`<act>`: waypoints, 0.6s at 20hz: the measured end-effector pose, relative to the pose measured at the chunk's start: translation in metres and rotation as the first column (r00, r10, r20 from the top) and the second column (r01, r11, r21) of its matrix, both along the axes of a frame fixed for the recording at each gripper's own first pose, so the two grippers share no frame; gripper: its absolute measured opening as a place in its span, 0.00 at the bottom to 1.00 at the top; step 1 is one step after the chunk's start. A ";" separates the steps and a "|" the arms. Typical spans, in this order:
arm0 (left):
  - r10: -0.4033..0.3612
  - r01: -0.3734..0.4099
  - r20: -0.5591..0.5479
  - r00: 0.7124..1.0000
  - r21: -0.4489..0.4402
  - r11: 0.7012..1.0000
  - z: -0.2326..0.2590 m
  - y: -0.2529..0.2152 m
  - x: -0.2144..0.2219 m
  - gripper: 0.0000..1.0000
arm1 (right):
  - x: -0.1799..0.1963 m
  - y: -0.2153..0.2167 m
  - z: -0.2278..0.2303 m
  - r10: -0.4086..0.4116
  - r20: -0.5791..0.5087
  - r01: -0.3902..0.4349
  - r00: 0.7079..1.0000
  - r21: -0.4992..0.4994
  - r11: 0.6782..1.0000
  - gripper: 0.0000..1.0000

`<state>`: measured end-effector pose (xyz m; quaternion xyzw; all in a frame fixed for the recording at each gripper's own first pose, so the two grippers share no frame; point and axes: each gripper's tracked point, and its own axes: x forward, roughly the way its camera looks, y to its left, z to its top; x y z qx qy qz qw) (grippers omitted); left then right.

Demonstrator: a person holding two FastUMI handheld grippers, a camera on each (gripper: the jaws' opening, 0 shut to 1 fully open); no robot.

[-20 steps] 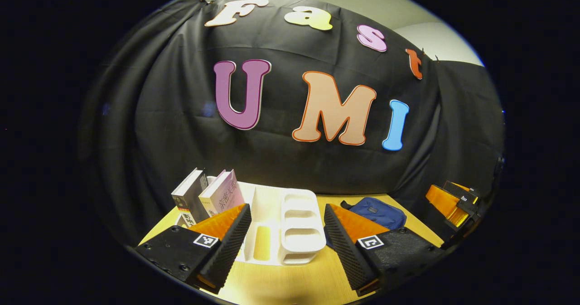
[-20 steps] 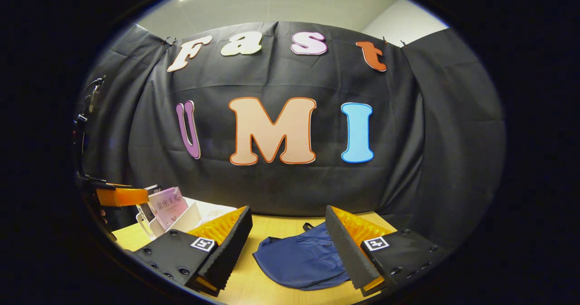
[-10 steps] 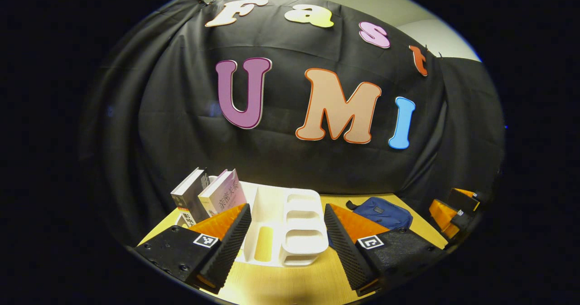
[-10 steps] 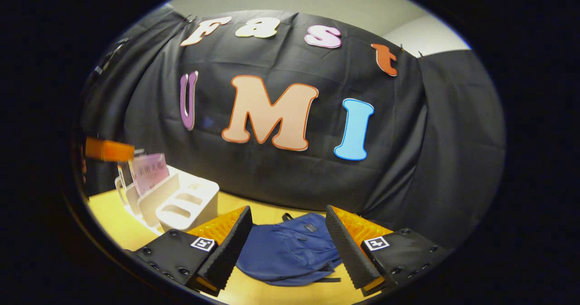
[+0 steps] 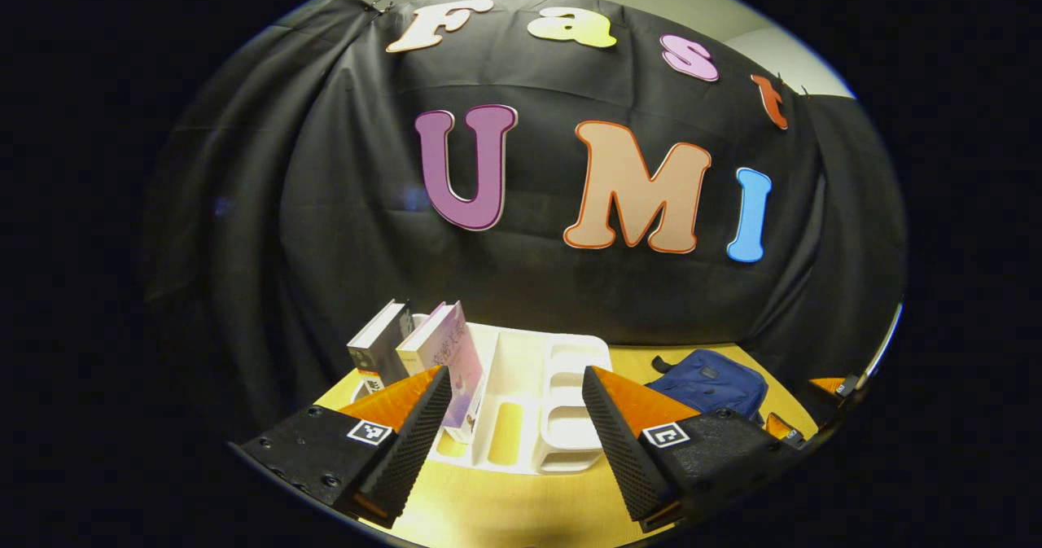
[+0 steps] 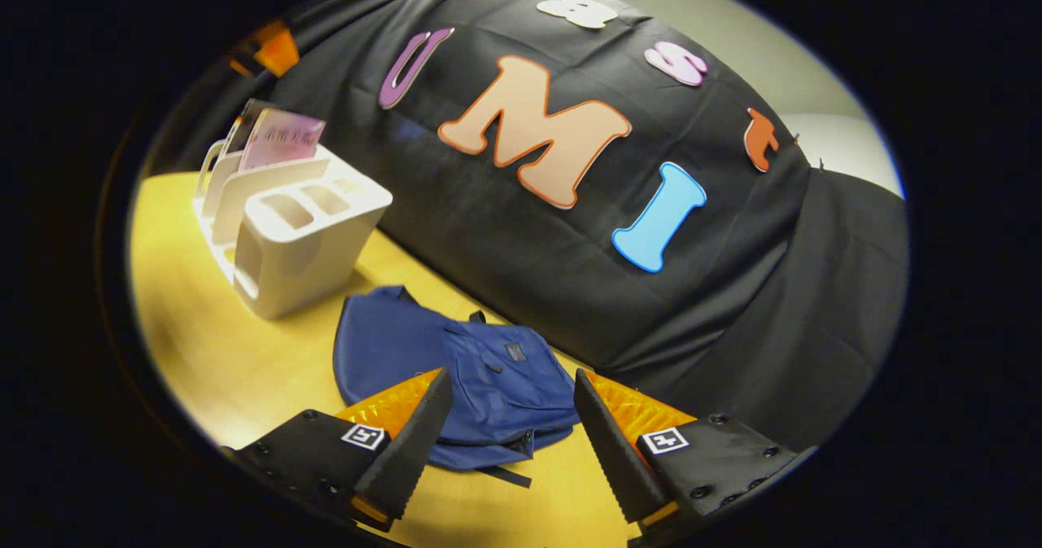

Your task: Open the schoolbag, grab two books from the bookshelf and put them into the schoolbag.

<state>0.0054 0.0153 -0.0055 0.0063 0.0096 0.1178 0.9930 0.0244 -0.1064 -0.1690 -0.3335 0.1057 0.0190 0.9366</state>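
Note:
The blue schoolbag lies flat and zipped on the yellow table, and in the left gripper view the schoolbag is at the right. My right gripper hovers open just above the bag's near edge, tilted. The white bookshelf stands straight ahead of my open left gripper. A grey-spined book and a pink book lean in its left slots. In the right gripper view the bookshelf stands at far left with the pink book in it.
The yellow table runs to the black cloth wall behind. An orange part of the left gripper shows at the top left of the right gripper view. Orange parts of the right gripper show at the right edge of the left gripper view.
The right gripper has dropped and tilted toward the schoolbag, which now lies between its fingers. The left gripper has shifted a little, bringing the bookshelf nearer the centre.

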 end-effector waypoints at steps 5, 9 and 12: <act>0.051 -0.051 -0.009 0.999 0.020 0.998 -0.003 0.012 -0.011 0.95 | 0.002 -0.021 -0.051 0.027 -0.053 -0.037 0.998 -0.193 0.981 0.95; 0.100 -0.099 -0.020 0.995 0.010 0.995 -0.008 0.022 -0.020 0.95 | 0.007 -0.030 -0.077 0.043 -0.074 -0.063 0.996 -0.292 0.954 0.92; 0.139 -0.139 -0.021 0.990 0.007 0.990 -0.006 0.032 -0.028 0.95 | 0.012 -0.032 -0.092 0.060 -0.077 -0.085 0.995 -0.374 0.924 0.92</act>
